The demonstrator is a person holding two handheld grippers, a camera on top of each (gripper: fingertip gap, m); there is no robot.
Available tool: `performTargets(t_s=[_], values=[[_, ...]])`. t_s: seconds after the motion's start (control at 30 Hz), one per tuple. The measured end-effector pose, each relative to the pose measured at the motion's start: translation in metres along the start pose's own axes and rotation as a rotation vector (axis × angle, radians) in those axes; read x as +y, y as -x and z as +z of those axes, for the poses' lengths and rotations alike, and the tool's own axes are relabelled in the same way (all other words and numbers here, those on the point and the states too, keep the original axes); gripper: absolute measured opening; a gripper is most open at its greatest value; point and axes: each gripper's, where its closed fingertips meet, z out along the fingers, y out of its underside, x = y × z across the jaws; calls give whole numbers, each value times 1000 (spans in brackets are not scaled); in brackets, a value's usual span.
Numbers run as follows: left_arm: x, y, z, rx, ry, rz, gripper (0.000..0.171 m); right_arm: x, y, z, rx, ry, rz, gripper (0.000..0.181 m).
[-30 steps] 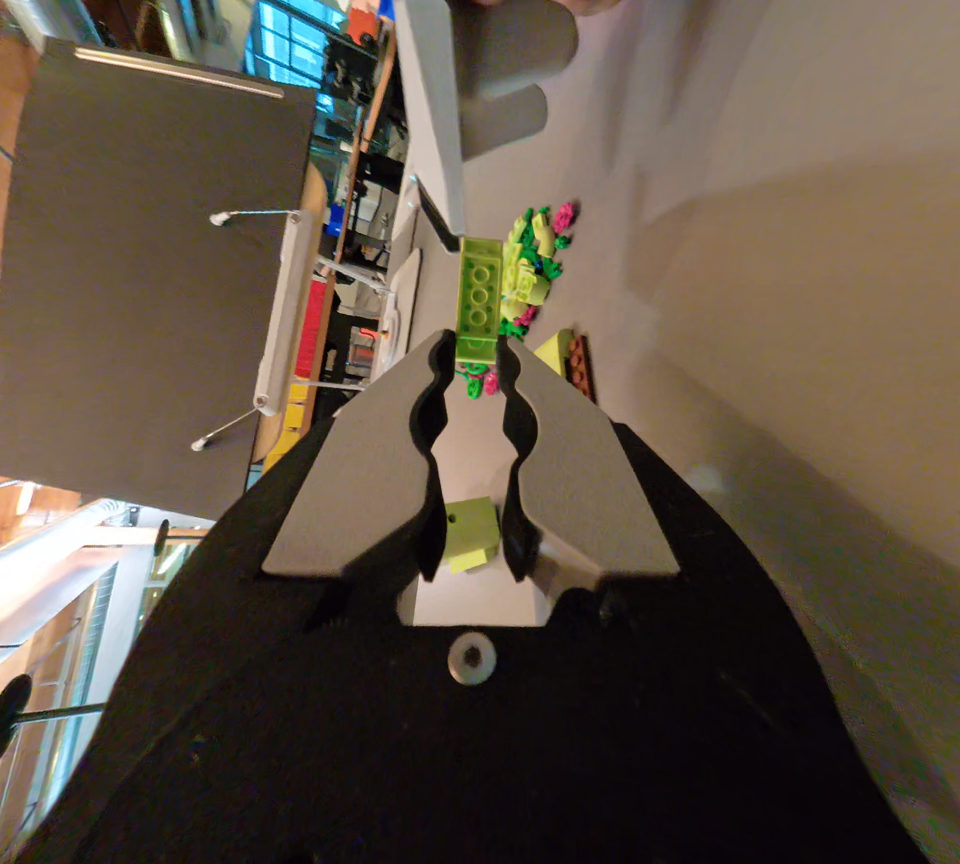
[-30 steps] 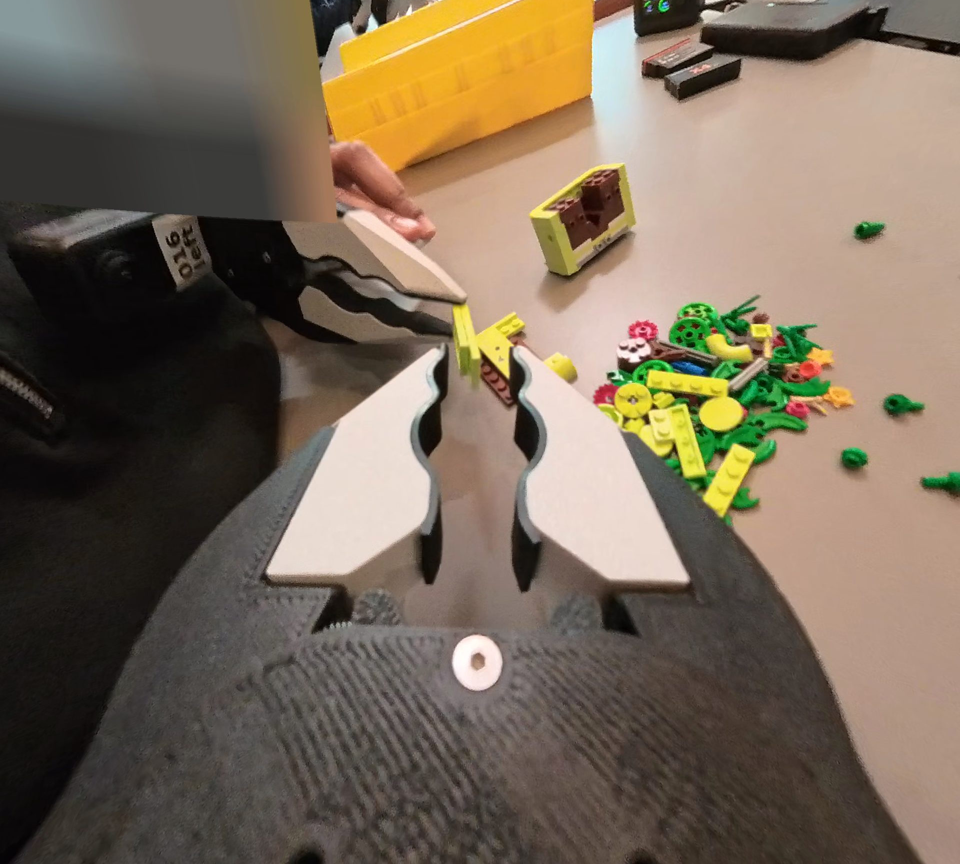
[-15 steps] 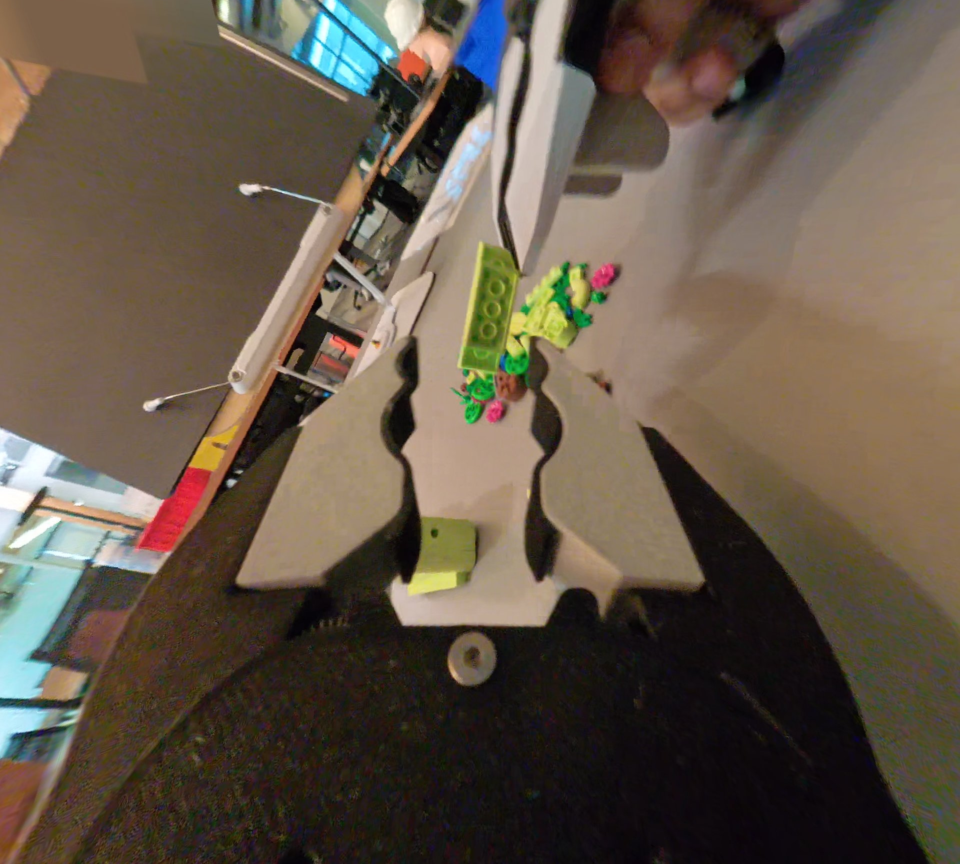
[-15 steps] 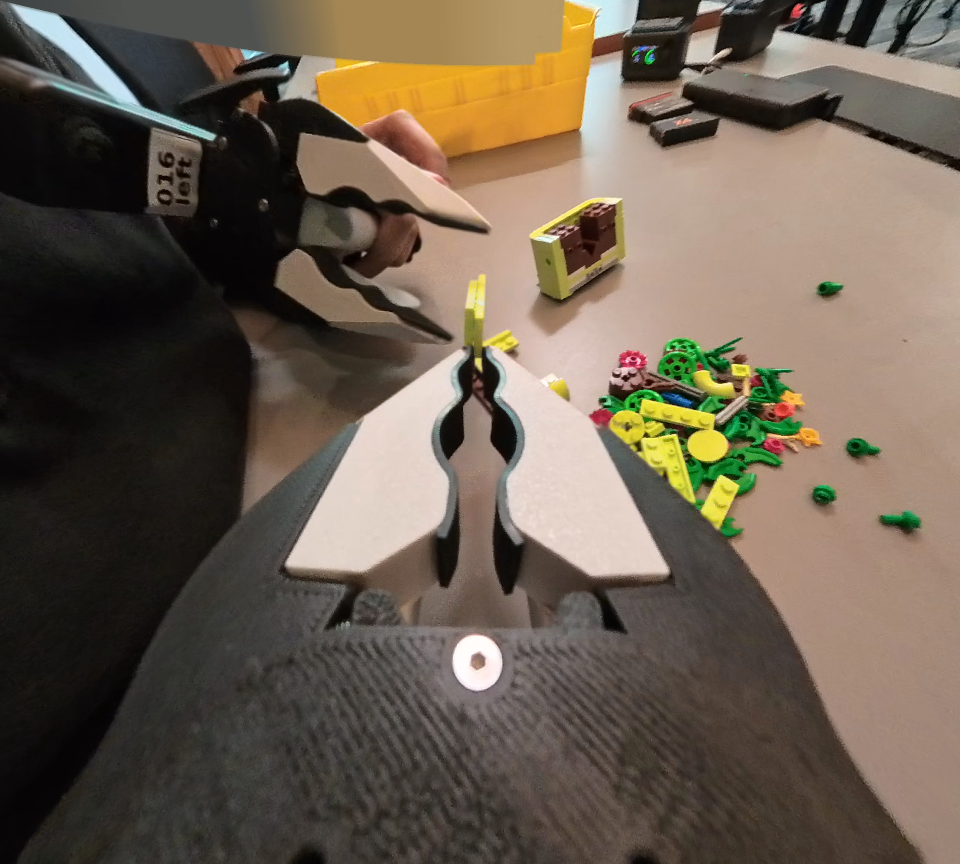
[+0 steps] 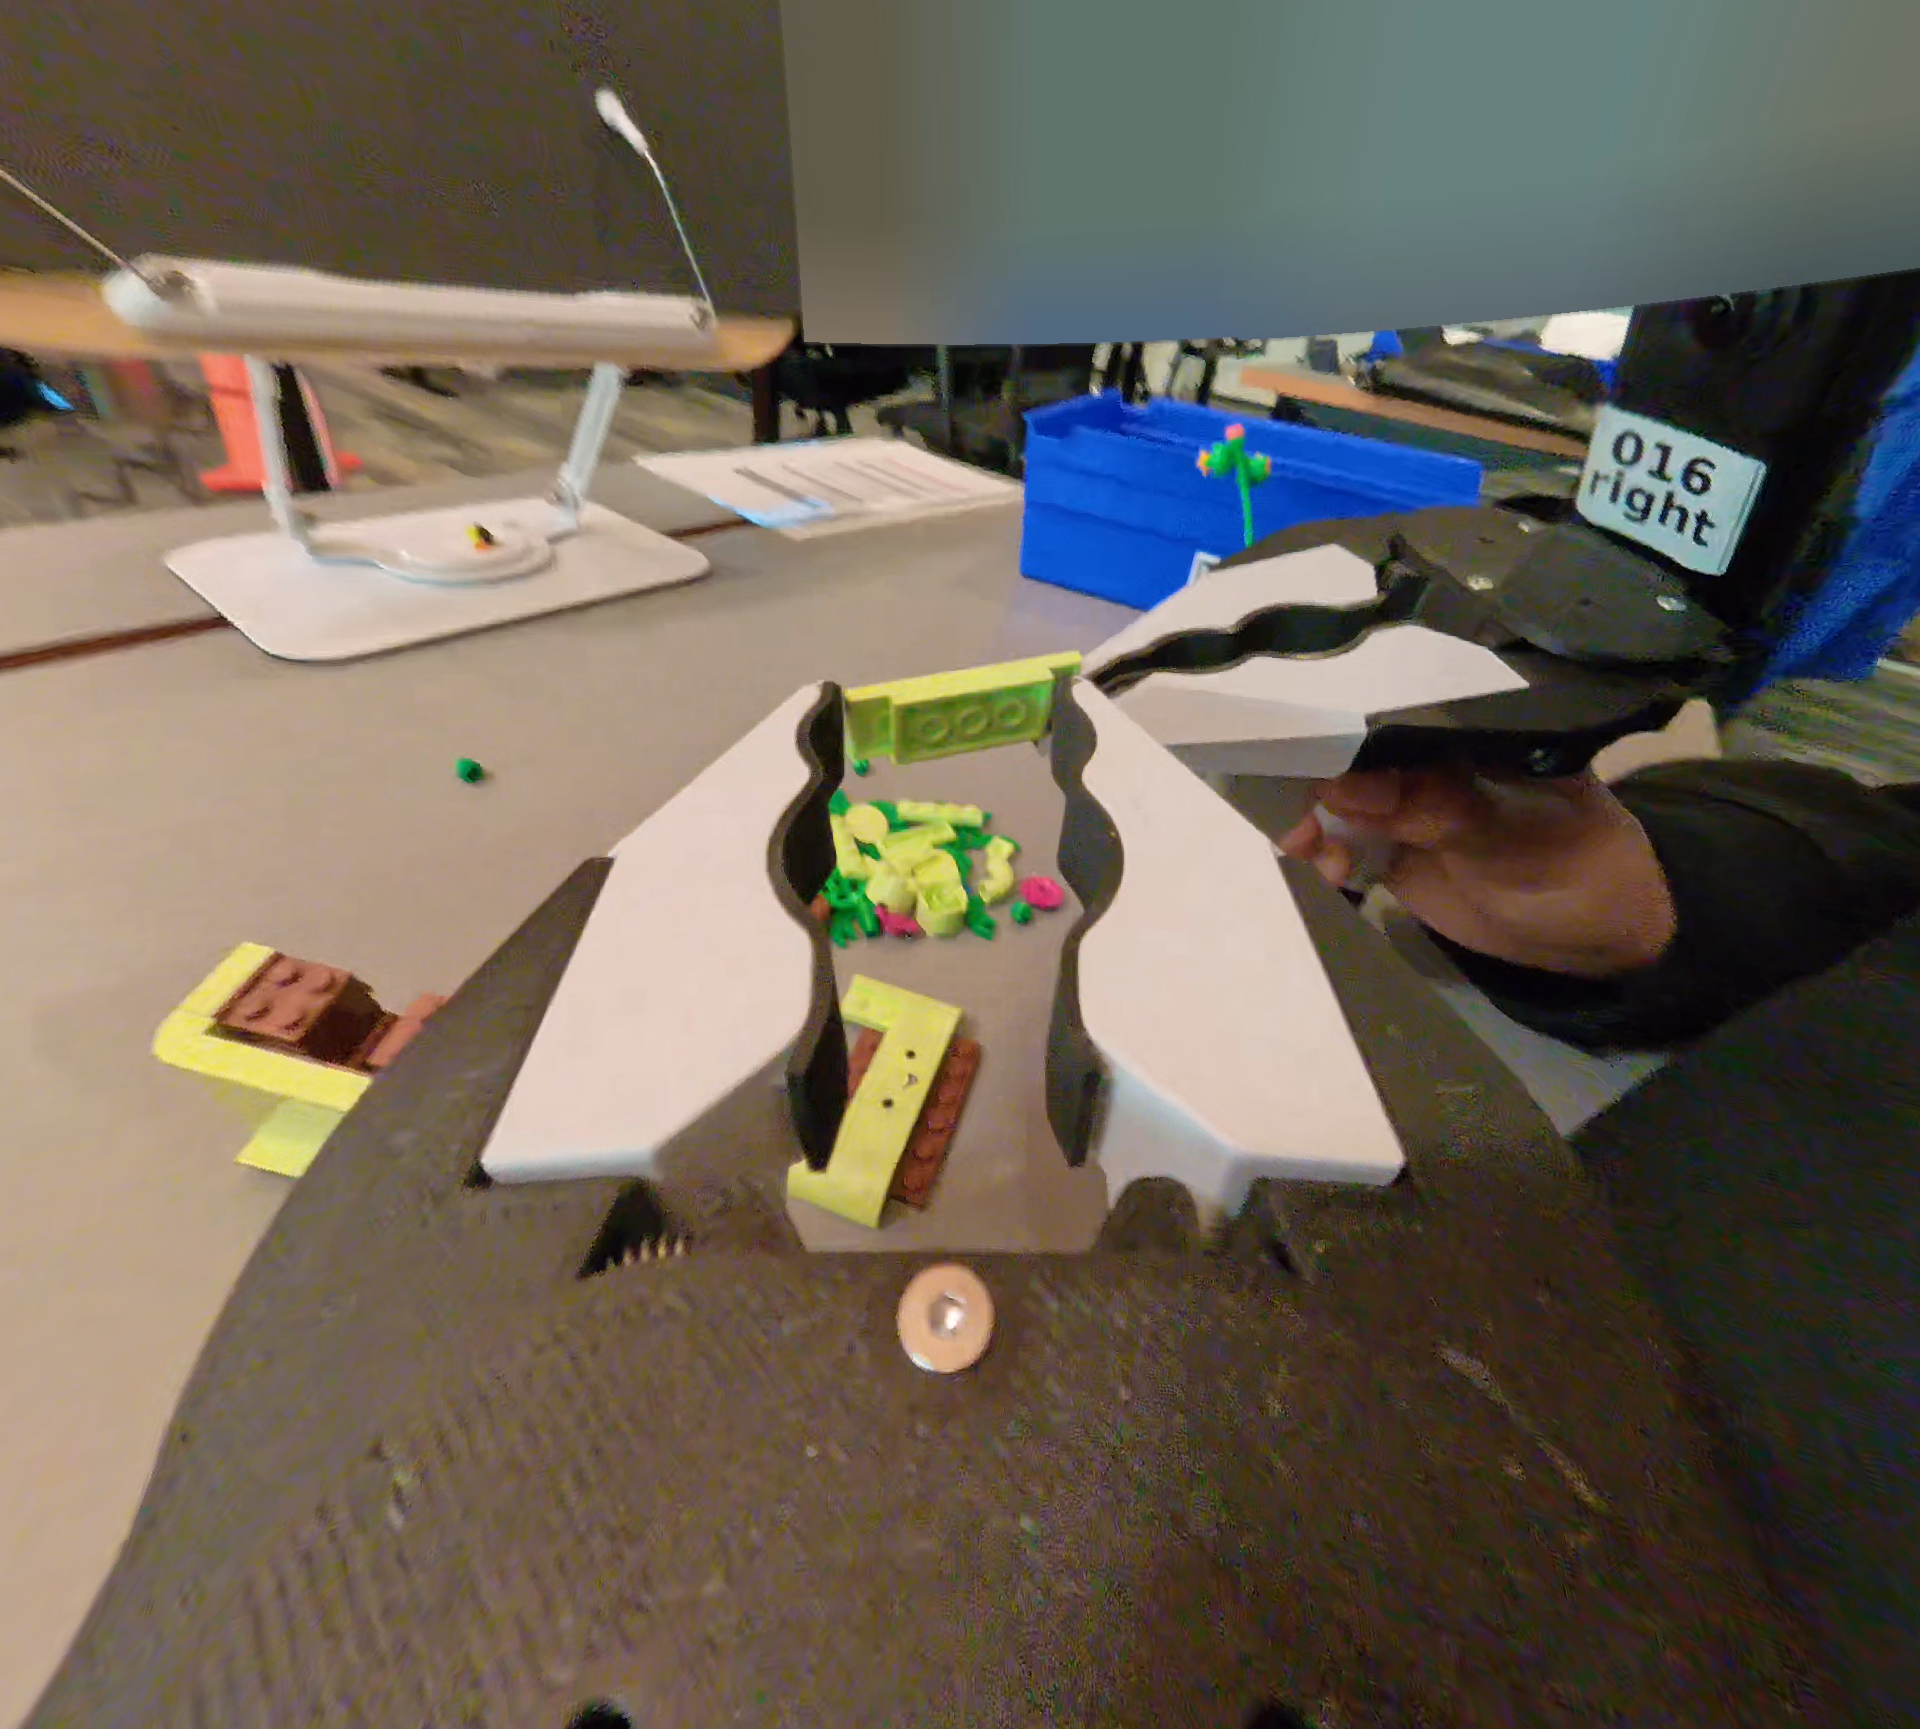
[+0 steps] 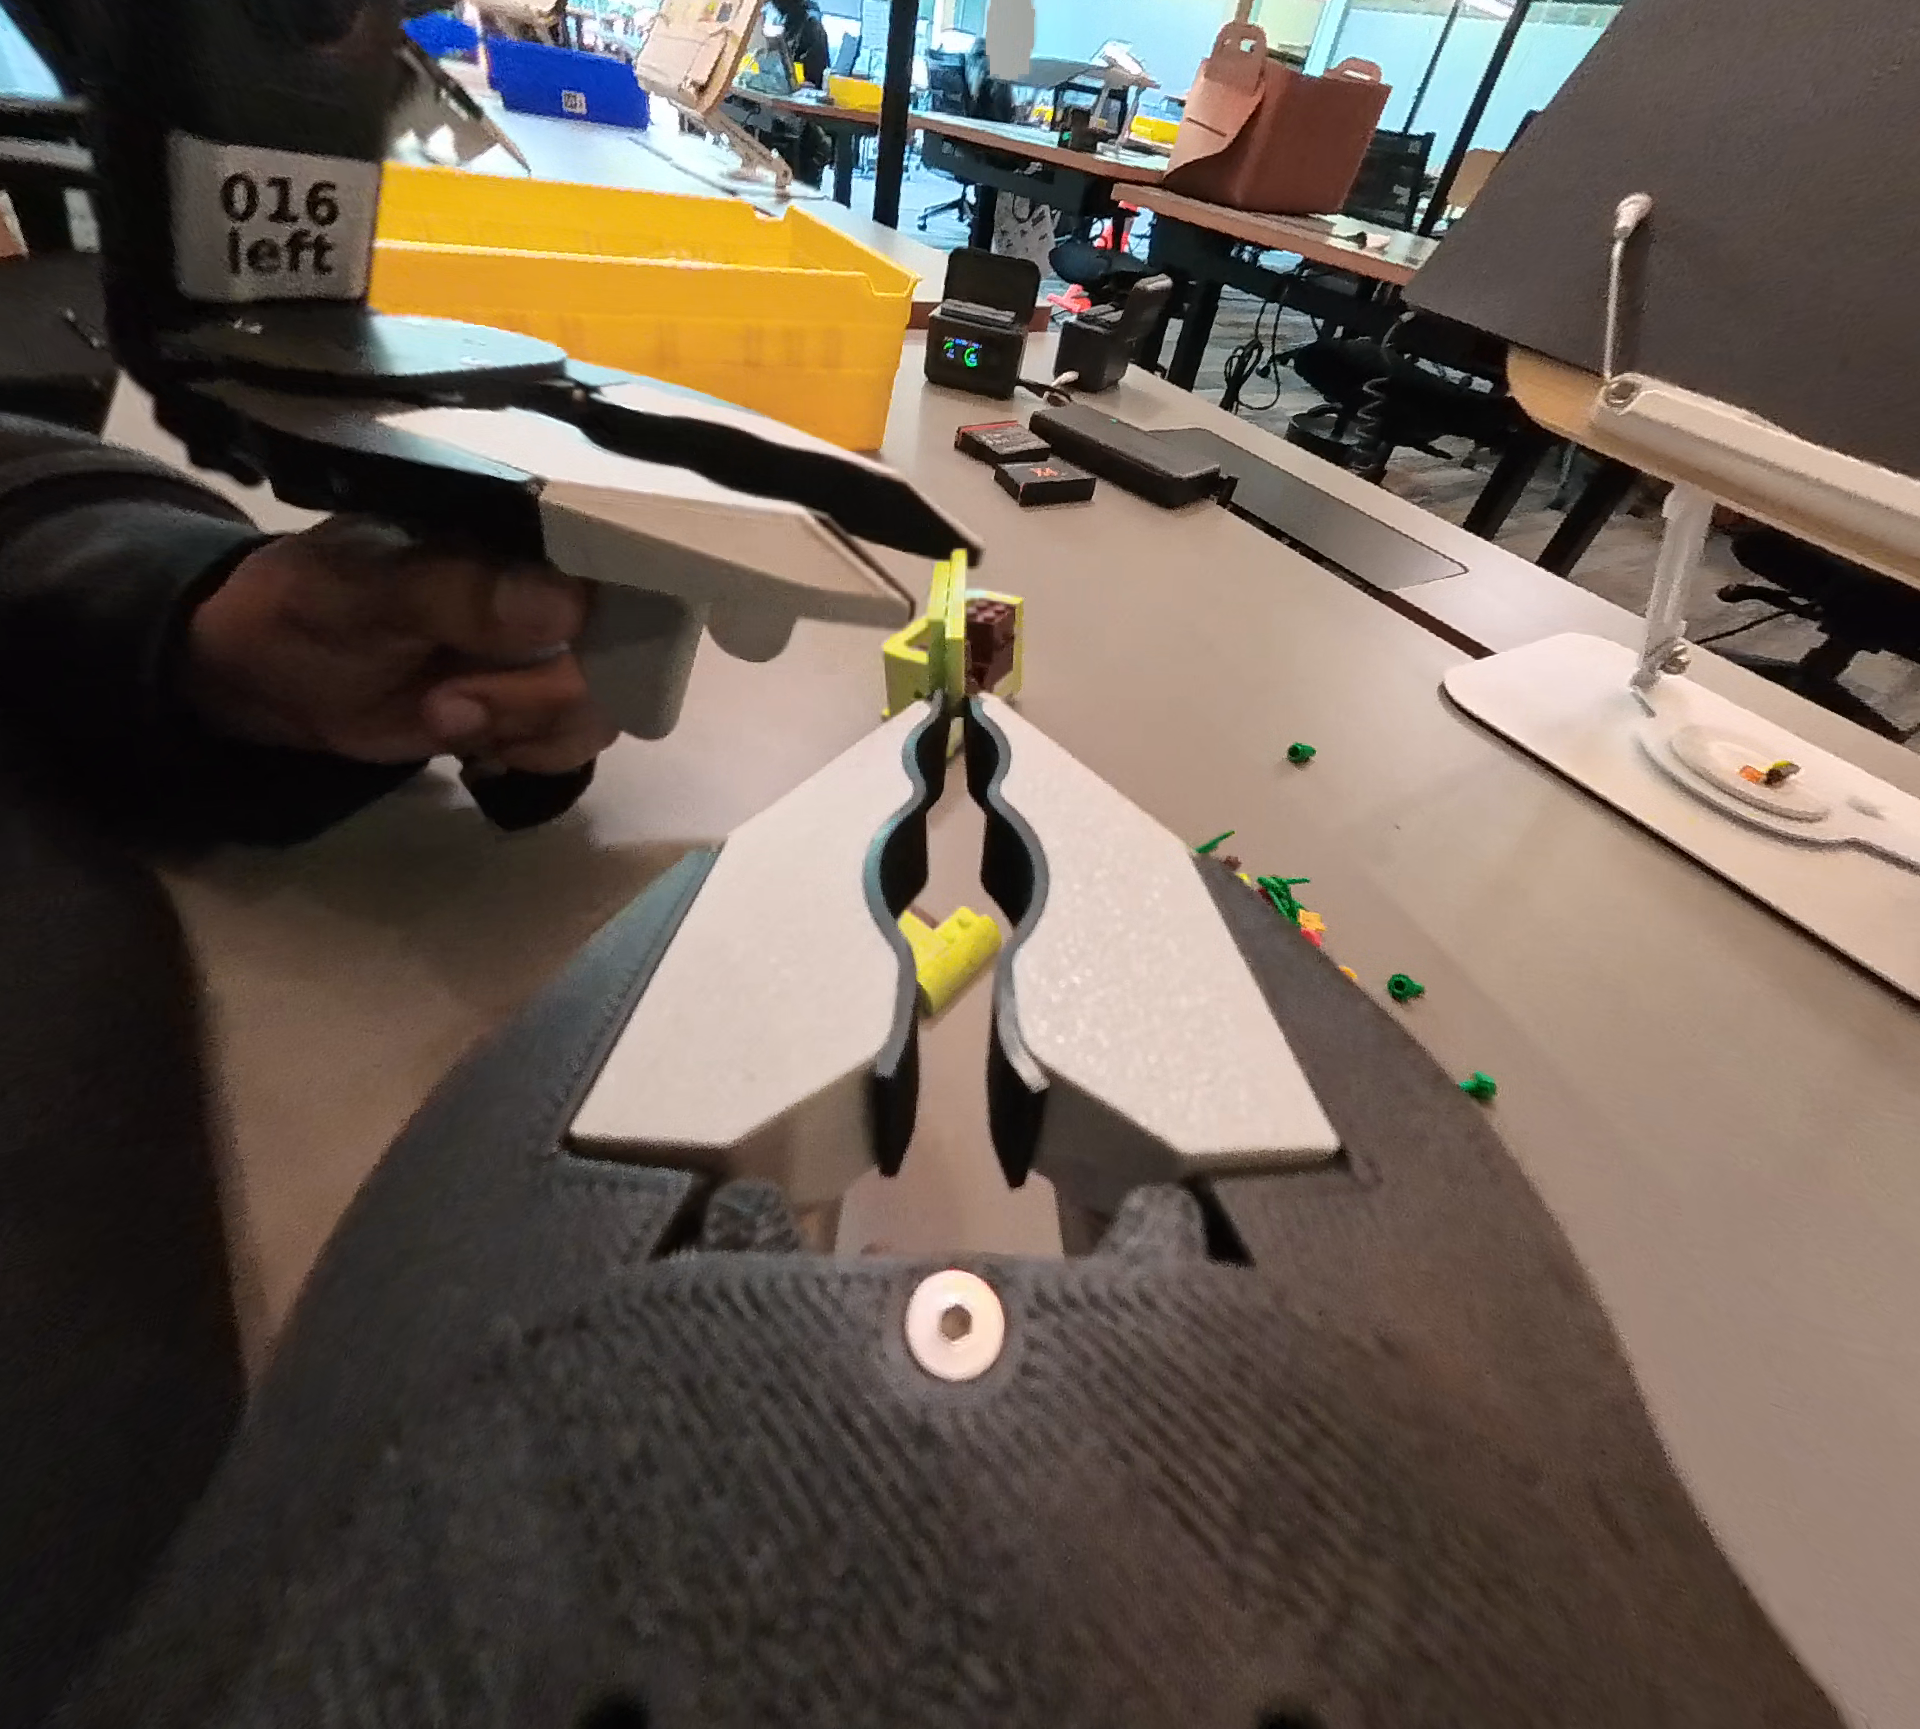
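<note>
Fingers of the left gripper stand apart, their tips either side of the lime plate; whether they touch it I cannot tell. Right of the plate, the right gripper pinches its edge. One bump could drop it onto the worktop.

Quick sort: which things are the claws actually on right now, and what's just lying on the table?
In the claws: lime plate, pinched at one end by the right claw, across the tips of the open left claw.

Lying about: lime-and-brown build; flat lime-and-brown piece; pile of small parts; yellow bin; blue bin; white stand.
</note>
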Motion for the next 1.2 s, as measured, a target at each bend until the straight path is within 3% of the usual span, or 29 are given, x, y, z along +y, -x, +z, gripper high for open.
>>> performTargets(t_s=[0.2, 0.4, 0.83, 1.2], values=[[-7, 0, 0, -15, -41, -3, 33, -5, -9, 1, 70, -40, 50, 0], [-4, 3, 2, -9, -33, -62, 36, -10, -2, 4, 113, -50, -54, 0], [-4, 0, 1, -32, -37, 81, 32, -5, -7, 5, 134, -27, -36, 0], [-1, 3, 3, -28, -28, 21, 33, -4, 1, 9, 128, -14, -93, 1]])
